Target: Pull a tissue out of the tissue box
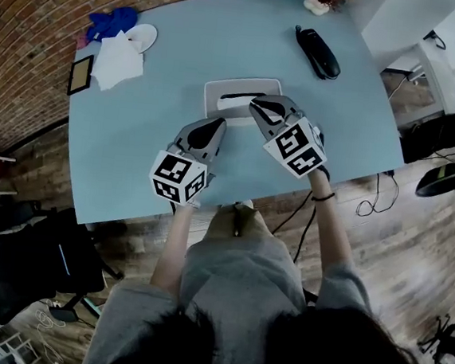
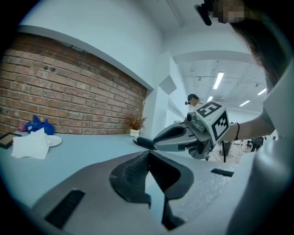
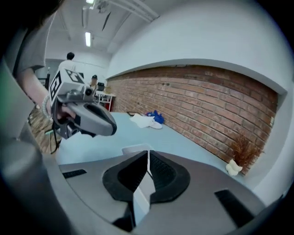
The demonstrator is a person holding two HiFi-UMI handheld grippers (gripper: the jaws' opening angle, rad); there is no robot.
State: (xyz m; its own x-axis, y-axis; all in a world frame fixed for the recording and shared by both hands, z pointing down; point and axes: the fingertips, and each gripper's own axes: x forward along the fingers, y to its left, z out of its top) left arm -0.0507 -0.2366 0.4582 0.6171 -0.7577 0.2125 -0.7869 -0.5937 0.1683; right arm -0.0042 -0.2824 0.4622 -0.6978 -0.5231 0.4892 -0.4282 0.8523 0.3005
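The pale tissue box (image 1: 241, 95) lies flat at the middle of the light blue table (image 1: 134, 152), with a dark slot in its top. My right gripper (image 1: 254, 102) is shut and empty, its tip over the box's near right part. In the right gripper view the box (image 3: 134, 149) shows just past the closed tip (image 3: 148, 154). My left gripper (image 1: 215, 123) is shut with nothing in it and sits just short of the box's near edge. Its own view shows the closed tip (image 2: 148, 154) and the right gripper (image 2: 183, 134) beyond it.
A pile of white tissues (image 1: 117, 61), a white plate (image 1: 143, 36) and a blue cloth (image 1: 113, 22) lie at the far left. A small dark frame (image 1: 80, 74) rests at the left edge. A black handset (image 1: 318, 52) lies far right. A brick wall (image 1: 34, 30) stands behind.
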